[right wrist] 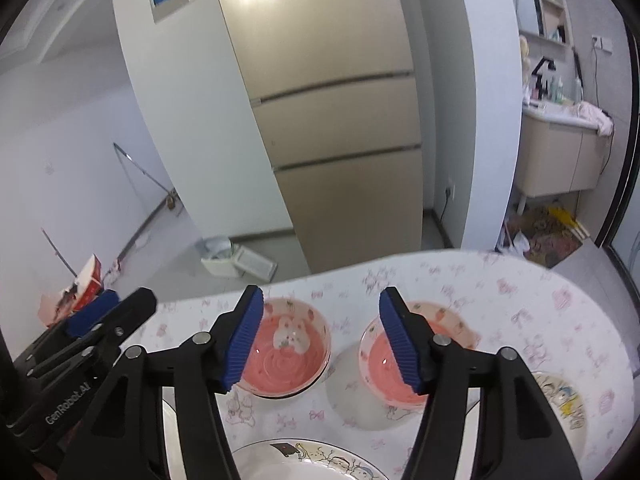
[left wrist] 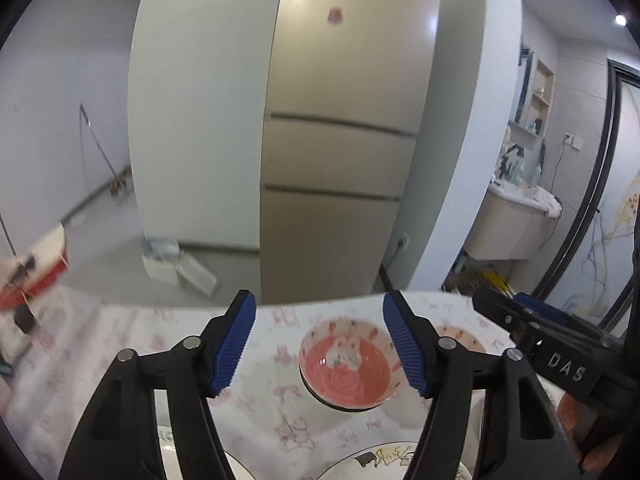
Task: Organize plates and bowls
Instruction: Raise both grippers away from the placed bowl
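A: Largest first. What carries it all?

B: A table point(right wrist: 520, 304) under a white cloth with pink prints; its far edge runs just beyond the bowls. Past it stands a tall beige fridge point(right wrist: 332, 120) on the floor, well apart from the table.

A: Grippers?

B: Left gripper point(left wrist: 318, 344): blue-padded jaws spread apart, nothing between the pads, held above the cloth. Right gripper point(right wrist: 320, 338): jaws likewise apart, clamped on nothing. Each shows at the edge of the other's camera, so they hang side by side.

A: Plates?

B: One white plate point(right wrist: 320, 460) with cartoon figures at the near edge of the table, between the two grippers, cut off by the frame. A second rim point(right wrist: 170, 412) shows behind the right gripper's left finger (can't tell whether it is a separate plate). A small cartoon dish point(right wrist: 564, 400) lies toward the right edge, partly hidden.

A: Bowls?

B: Two pink ones near the far edge, upright, just beside each other, apart. The left bowl point(right wrist: 288, 352) has a white rabbit figure inside. The right bowl point(right wrist: 384, 364) sits half behind the right gripper's finger.

A: Smaller items?

B: A red-and-white box point(right wrist: 86, 284) off the table's left corner. Blurred.
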A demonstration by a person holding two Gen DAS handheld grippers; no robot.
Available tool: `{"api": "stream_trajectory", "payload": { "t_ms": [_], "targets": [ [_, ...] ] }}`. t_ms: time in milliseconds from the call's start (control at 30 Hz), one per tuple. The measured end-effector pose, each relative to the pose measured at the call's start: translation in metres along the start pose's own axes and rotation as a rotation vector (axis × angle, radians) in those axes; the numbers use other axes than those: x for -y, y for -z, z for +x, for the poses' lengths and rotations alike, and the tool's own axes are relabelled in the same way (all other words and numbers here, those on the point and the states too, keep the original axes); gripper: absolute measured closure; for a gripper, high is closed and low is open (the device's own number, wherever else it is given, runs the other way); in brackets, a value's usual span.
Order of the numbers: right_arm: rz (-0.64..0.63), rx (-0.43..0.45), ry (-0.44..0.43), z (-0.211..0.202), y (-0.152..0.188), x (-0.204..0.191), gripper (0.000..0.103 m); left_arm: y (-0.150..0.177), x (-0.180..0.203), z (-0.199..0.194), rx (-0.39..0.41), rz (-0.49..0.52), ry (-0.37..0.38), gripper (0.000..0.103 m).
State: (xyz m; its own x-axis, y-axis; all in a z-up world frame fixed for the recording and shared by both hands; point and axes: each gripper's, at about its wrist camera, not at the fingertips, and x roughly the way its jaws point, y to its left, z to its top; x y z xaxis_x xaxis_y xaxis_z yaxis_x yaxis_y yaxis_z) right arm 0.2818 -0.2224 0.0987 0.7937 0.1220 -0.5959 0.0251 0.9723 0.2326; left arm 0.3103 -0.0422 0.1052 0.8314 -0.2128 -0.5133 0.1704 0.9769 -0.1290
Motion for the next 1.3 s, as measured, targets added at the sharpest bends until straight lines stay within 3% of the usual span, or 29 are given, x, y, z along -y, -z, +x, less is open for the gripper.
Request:
{"api": "stream_trajectory", "payload": {
  "t_ms": [67, 267, 400, 467, 600, 700, 833, 1000, 1100, 1300],
  "targets": [
    [0.009, 0.040, -0.005, -0.014, -0.003, 0.002, 0.033, -0.003, 0.004, -0.018, 0.045, 0.012, 0.005, 0.019],
    [0.027, 0.178, 0.018, -0.057, -0.015, 0.008, 0.012, -0.011, 0.019, -0.066, 0.148, 0.024, 0.026, 0.016],
    [0.000, 0.197, 0.071, -0.078, -0.033, 0.011, 0.012, -0.019, 0.033, -0.093, 0.189, 0.045, 0.064, 0.009],
    [-0.029, 0.242, 0.092, -0.096, -0.037, 0.013, 0.008, -0.025, 0.046, -0.100, 0.207, 0.071, 0.089, 0.000],
    [-0.011, 0.314, 0.115, -0.118, -0.035, 0.025, 0.004, -0.036, 0.067, -0.112, 0.246, 0.073, 0.097, 0.000],
    [0.018, 0.325, 0.105, -0.123, -0.033, 0.038, 0.001, -0.041, 0.080, -0.112, 0.251, 0.045, 0.154, 0.000],
    [0.047, 0.336, 0.138, -0.123, -0.030, 0.058, 0.001, -0.041, 0.098, -0.096, 0.220, 0.017, 0.218, 0.000],
    [0.107, 0.325, 0.191, -0.111, -0.020, 0.091, 0.001, -0.026, 0.118, -0.054, 0.136, 0.049, 0.212, 0.000],
    [0.154, 0.272, 0.196, -0.092, -0.021, 0.111, 0.001, -0.015, 0.122, -0.026, 0.073, 0.058, 0.183, 0.000],
    [0.193, 0.163, 0.190, -0.056, -0.018, 0.134, 0.001, 0.000, 0.125, 0.037, -0.104, 0.017, 0.196, 0.000]
  ]
}}
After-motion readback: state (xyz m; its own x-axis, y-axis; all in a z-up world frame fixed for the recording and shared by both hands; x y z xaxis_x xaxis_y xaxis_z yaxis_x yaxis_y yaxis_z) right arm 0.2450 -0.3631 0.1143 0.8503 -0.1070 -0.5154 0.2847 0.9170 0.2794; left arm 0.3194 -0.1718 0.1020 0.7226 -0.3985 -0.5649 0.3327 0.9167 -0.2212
